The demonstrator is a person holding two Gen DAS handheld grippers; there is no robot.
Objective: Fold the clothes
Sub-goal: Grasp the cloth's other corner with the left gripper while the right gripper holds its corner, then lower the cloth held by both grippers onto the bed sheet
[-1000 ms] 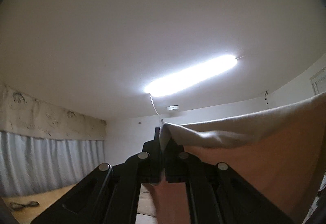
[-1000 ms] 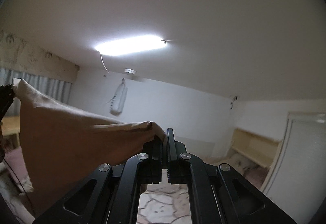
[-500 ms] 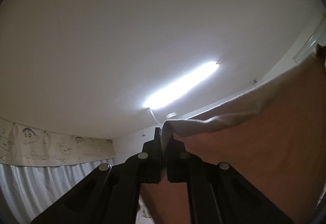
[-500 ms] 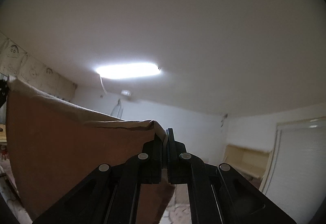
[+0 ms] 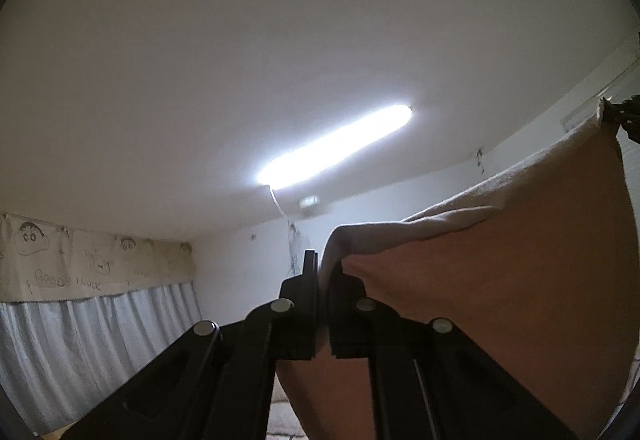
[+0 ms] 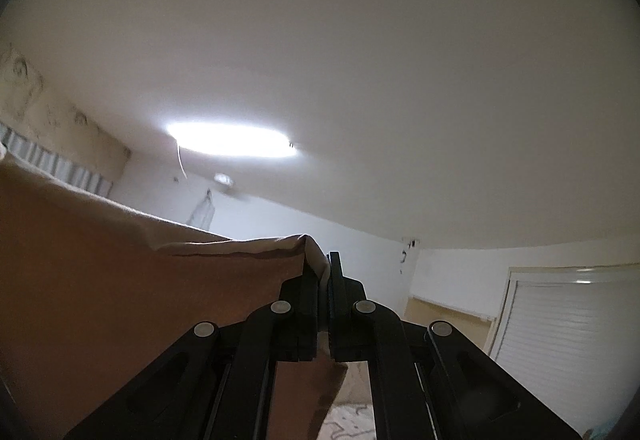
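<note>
A tan-orange garment (image 5: 500, 292) hangs stretched in the air between my two grippers. My left gripper (image 5: 323, 272) is shut on one top corner of it, with the cloth running off to the right. My right gripper (image 6: 322, 272) is shut on the other top corner of the garment (image 6: 120, 272), with the cloth running off to the left. The right gripper shows at the far right edge of the left wrist view (image 5: 626, 116), gripping the cloth. Both cameras point up at the ceiling. The garment's lower part is hidden.
A lit tube lamp (image 5: 336, 148) hangs on the white ceiling. Pale curtains (image 5: 92, 352) under a cartoon-printed valance stand at the left. A white shuttered door (image 6: 568, 332) and a wooden shelf (image 6: 448, 312) are at the right. A patterned floor (image 6: 352, 424) lies below.
Both grippers stayed shut on the garment's corners. The cameras tilted up toward the ceiling half a second ago and have since tilted partly back down.
</note>
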